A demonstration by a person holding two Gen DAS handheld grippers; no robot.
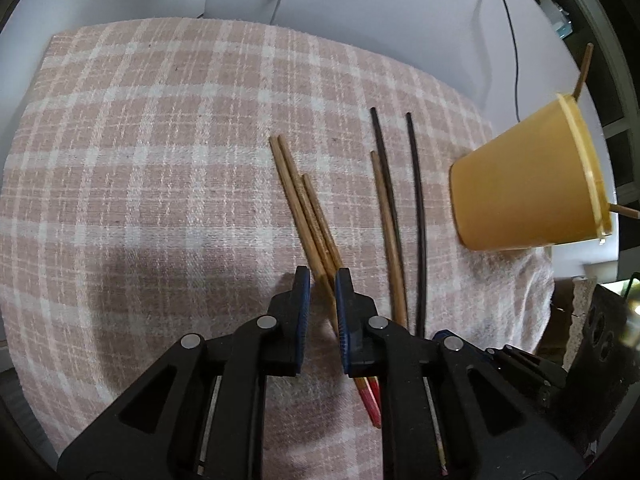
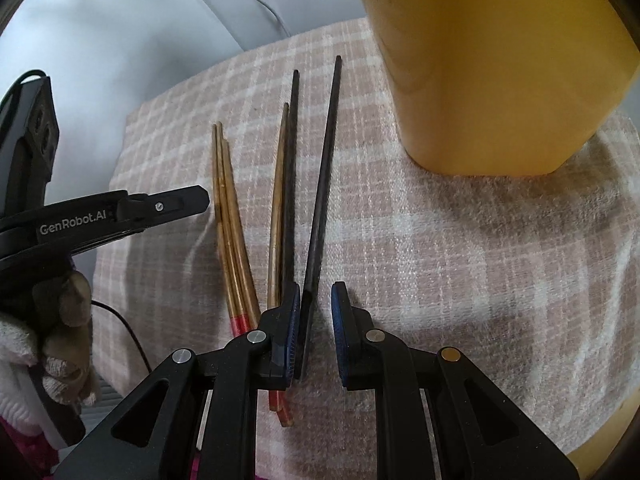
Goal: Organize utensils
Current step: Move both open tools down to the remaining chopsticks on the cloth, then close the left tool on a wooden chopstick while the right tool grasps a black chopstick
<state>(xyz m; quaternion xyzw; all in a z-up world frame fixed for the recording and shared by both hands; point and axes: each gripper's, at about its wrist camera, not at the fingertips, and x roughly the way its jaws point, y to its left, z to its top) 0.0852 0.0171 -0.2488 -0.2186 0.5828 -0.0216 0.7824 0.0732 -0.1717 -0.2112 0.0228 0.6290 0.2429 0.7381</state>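
Note:
Three brown chopsticks with red ends (image 1: 308, 208) lie bundled on a pink plaid cloth (image 1: 160, 160). My left gripper (image 1: 322, 280) points down over them, jaws a narrow gap apart; the bundle runs between the pads, with cloth showing beside it. To the right lie one brown chopstick (image 1: 386, 220) and two black chopsticks (image 1: 418, 220). My right gripper (image 2: 316, 294) straddles the right-hand black chopstick (image 2: 324, 180); the stick rests against the left pad, clear of the right one. A yellow cup (image 1: 528, 176) stands at the right, very close in the right wrist view (image 2: 500, 60).
Two wooden sticks (image 1: 584, 68) poke out of the cup. A cable (image 1: 514, 48) runs over the pale surface behind the cloth. The left gripper's body (image 2: 120, 208) and a gloved hand (image 2: 60, 320) fill the left of the right wrist view.

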